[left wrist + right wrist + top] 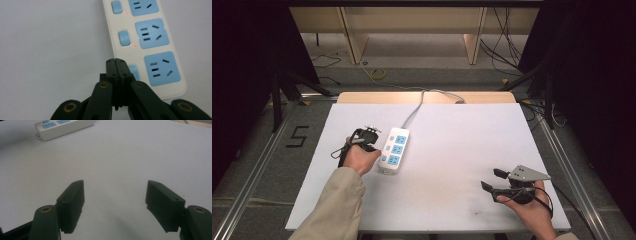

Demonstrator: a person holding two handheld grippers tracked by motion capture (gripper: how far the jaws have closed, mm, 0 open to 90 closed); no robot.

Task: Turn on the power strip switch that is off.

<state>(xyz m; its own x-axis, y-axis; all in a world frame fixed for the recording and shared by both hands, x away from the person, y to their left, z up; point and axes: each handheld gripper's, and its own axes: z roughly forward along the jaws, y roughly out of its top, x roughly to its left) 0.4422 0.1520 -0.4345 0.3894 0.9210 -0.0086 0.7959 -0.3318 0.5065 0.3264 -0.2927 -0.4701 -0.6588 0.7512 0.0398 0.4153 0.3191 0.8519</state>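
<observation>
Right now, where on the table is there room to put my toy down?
The white table is bare between the power strip and the right gripper, and along its far right side. It is crowded where the left gripper meets the strip.

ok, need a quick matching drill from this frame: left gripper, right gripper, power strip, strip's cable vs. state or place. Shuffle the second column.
Things:
1. left gripper
2. right gripper
3. power strip
4. cable

States or places:
A. runs off the table's far edge
B. jaws spread wide, nothing between them
C. jaws shut, tips at the nearest blue switch
D. white with blue sockets, lying flat left of the table's centre

Pairs: 1-C, 2-B, 3-D, 4-A
</observation>
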